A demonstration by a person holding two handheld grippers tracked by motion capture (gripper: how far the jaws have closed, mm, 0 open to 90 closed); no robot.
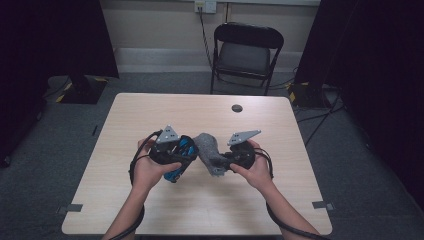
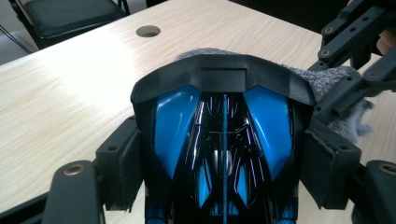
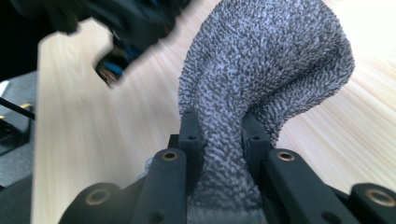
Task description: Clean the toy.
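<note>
From above, over the middle of the surface (image 1: 150, 107), the left tongs (image 1: 181, 156) clasp a blue-and-black toy car (image 1: 179, 161) beside the grey fuzzy cloth (image 1: 210, 152) clenched by the right tongs (image 1: 226, 162); the left gripper view shows pads squeezing the car's sides, the right gripper view cloth pinched tight.

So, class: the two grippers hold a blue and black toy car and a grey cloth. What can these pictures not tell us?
- Toy car, left gripper view: its lower part is cut off by the bottom edge; the wheels cannot be made out.
- Toy car, high view: mostly covered by the left gripper and hand.
- Grey cloth, right gripper view: its top runs past the edge.
- Car in the right gripper view: blurred.
</note>
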